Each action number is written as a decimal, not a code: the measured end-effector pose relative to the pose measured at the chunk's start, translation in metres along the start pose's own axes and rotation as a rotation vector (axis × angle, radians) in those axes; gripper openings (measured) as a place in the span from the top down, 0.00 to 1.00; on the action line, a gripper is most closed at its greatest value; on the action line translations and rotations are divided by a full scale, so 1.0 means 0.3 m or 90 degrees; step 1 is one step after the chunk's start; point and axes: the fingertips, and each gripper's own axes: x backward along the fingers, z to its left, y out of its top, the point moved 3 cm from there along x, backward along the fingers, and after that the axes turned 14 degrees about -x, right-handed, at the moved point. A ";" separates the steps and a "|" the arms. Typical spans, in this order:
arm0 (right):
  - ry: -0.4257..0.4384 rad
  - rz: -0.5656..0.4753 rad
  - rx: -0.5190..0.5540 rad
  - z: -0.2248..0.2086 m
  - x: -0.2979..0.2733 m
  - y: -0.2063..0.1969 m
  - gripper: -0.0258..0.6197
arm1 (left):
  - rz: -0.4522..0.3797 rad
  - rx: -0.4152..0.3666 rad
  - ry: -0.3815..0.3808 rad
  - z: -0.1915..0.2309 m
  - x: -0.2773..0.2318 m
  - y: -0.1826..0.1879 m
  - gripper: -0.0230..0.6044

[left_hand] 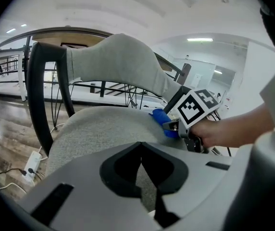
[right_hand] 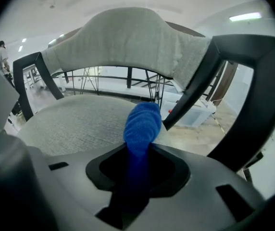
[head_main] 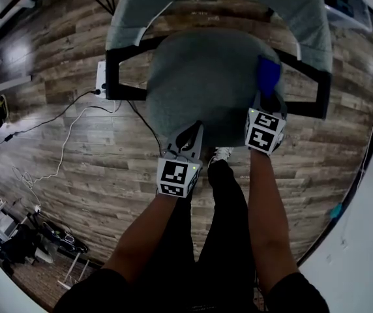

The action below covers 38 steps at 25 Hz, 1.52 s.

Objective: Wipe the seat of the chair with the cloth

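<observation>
The chair has a round grey fabric seat (head_main: 203, 83), a grey backrest (head_main: 219, 5) and black armrests (head_main: 122, 74). A blue cloth (head_main: 268, 75) lies against the seat's right side, and my right gripper (head_main: 267, 96) is shut on it. In the right gripper view the cloth (right_hand: 141, 126) sticks up out of the jaws over the seat (right_hand: 80, 124). My left gripper (head_main: 190, 132) sits at the seat's near edge, jaws together and holding nothing. The left gripper view looks across the seat (left_hand: 104, 129) to the cloth (left_hand: 162, 120) and the right gripper's marker cube (left_hand: 195, 107).
A wooden floor surrounds the chair. A white power strip (head_main: 100, 77) with trailing cables (head_main: 62, 119) lies left of it. The person's legs and a shoe (head_main: 220, 154) stand just in front of the seat. Stands and gear (head_main: 17, 240) crowd the lower left.
</observation>
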 end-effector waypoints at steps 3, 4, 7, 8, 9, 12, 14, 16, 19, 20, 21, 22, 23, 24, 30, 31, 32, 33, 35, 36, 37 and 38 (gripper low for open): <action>-0.012 -0.004 -0.008 -0.050 0.003 0.000 0.79 | -0.001 -0.006 0.003 -0.006 0.006 -0.001 0.95; -0.016 -0.004 -0.007 -0.062 0.005 0.000 0.79 | -0.001 -0.009 0.004 -0.010 0.008 -0.002 0.95; -0.029 -0.008 -0.003 -0.090 0.009 0.001 0.79 | 0.000 -0.008 0.006 -0.022 0.015 -0.013 0.95; -0.034 -0.013 -0.003 -0.097 0.014 0.004 0.79 | 0.001 -0.004 0.008 -0.023 0.018 -0.016 0.95; -0.035 -0.021 -0.001 -0.102 0.023 0.010 0.79 | 0.002 0.001 0.009 -0.022 0.022 -0.021 0.95; -0.021 -0.046 0.003 -0.097 0.060 0.024 0.79 | 0.002 0.009 0.012 -0.012 0.039 -0.038 0.95; -0.003 -0.050 -0.008 -0.072 0.080 0.022 0.79 | -0.005 0.008 0.012 0.004 0.055 -0.032 0.95; 0.015 -0.047 -0.024 -0.031 0.099 0.008 0.79 | -0.011 0.011 0.014 0.026 0.075 -0.034 0.95; 0.062 -0.036 -0.065 0.085 0.135 -0.024 0.79 | -0.011 0.026 0.026 0.072 0.112 -0.064 0.95; 0.082 -0.033 -0.071 0.139 0.149 -0.033 0.79 | -0.011 0.031 0.032 0.092 0.126 -0.075 0.95; 0.100 -0.031 -0.069 0.198 0.162 -0.042 0.79 | -0.011 0.034 0.038 0.112 0.139 -0.085 0.95; 0.117 -0.027 -0.063 0.258 0.174 -0.051 0.79 | -0.011 0.037 0.045 0.133 0.152 -0.095 0.95; 0.133 -0.023 -0.056 0.317 0.184 -0.063 0.79 | -0.010 0.039 0.051 0.152 0.165 -0.105 0.95; 0.147 -0.018 -0.048 0.373 0.192 -0.076 0.79 | -0.009 0.040 0.057 0.169 0.178 -0.115 0.95; 0.218 0.027 0.009 0.667 0.237 -0.208 0.79 | -0.007 0.043 0.083 0.262 0.256 -0.175 0.95; 0.225 0.033 0.015 0.704 0.242 -0.228 0.79 | -0.006 0.048 0.089 0.284 0.271 -0.188 0.95; 0.231 0.038 0.019 0.739 0.245 -0.244 0.79 | -0.005 0.053 0.096 0.308 0.286 -0.201 0.95; 0.237 0.042 0.021 0.772 0.249 -0.256 0.79 | -0.004 0.058 0.102 0.333 0.303 -0.215 0.95; 0.245 0.045 0.020 0.839 0.254 -0.267 0.79 | -0.002 0.065 0.113 0.381 0.333 -0.242 0.95; 0.250 0.045 0.017 0.872 0.256 -0.271 0.79 | -0.001 0.068 0.118 0.402 0.346 -0.255 0.95; 0.254 0.046 0.013 0.902 0.256 -0.275 0.79 | 0.000 0.071 0.122 0.420 0.356 -0.267 0.95; 0.258 0.046 0.012 0.931 0.255 -0.280 0.79 | 0.001 0.072 0.125 0.435 0.364 -0.276 0.95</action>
